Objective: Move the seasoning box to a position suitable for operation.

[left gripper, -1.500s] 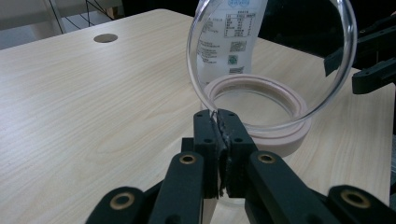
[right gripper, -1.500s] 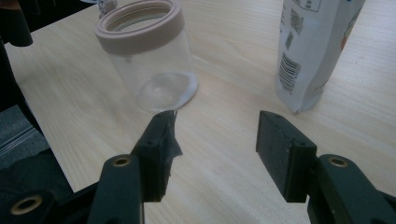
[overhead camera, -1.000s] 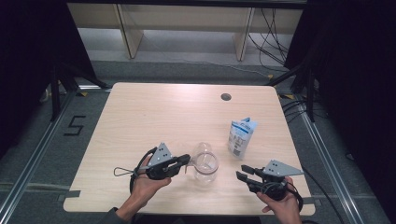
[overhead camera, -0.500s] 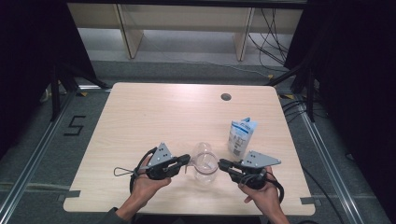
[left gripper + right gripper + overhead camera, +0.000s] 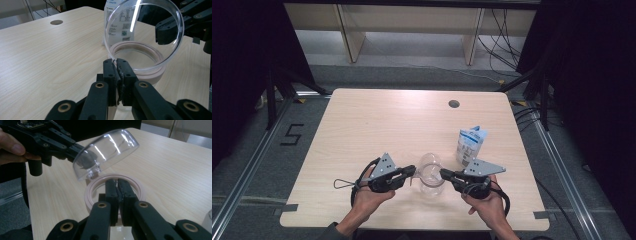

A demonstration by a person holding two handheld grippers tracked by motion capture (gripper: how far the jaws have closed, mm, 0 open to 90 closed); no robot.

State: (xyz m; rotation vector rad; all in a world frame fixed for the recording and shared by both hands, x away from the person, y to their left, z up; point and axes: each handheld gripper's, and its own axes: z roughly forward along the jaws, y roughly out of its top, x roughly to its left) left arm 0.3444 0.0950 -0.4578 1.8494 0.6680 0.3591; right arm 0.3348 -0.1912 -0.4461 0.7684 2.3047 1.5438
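Left gripper view, clear-lidded container (image 5: 140,60) open, nothing inside

Light wood table (image 5: 377,120) with rounded corners and 1 round cable hole (image 5: 454,104), on grey floor (image 5: 412,75). Pale shelving unit (image 5: 412,22) behind; black drapes (image 5: 242,60) at both sides. Floor marking "5" (image 5: 292,134) left of table.

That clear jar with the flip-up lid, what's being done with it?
A person works at the jar with a gripper in each hand. The left gripper is shut on the near edge by the lid's hinge; the right gripper, whose jaws have just been closing, is shut at the pale rim opposite. The clear lid stands open. A pouch stands behind.
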